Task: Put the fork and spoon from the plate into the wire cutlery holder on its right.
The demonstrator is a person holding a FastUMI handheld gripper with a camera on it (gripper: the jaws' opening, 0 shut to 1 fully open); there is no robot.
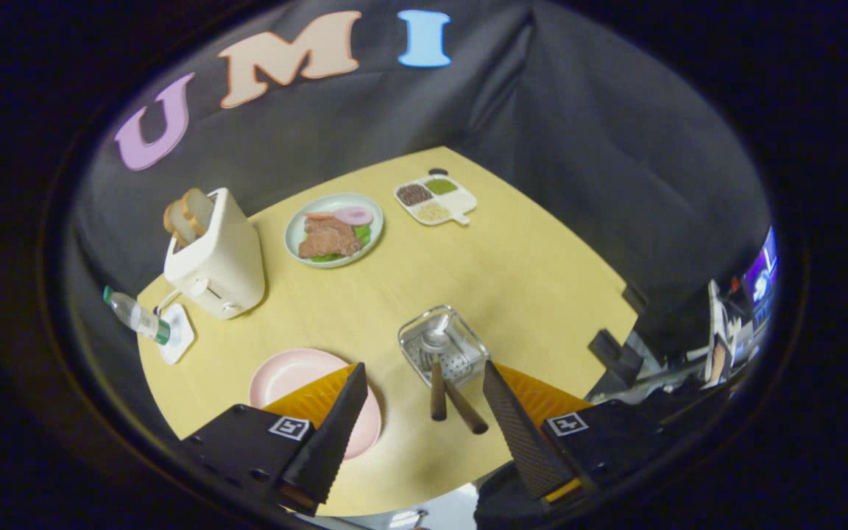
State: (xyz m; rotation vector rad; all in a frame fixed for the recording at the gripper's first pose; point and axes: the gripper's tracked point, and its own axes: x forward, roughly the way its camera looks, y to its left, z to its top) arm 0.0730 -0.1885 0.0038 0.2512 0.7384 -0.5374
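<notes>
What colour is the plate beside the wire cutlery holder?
Pale pink plate, seen in the gripper view.

walls: black cloth (578, 110) draped behind and to the side, folds meeting at a corner | furniture: pale yellow wooden table (527, 280) with a curved front edge | beyond the table's right end: a lit screen (761, 274) and cluttered gear, too blurred to tell | light: even, soft

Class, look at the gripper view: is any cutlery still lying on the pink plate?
No: the pink plate is bare, and both wooden-handled pieces stand in the wire cutlery holder, with the gripper open above them.
</notes>
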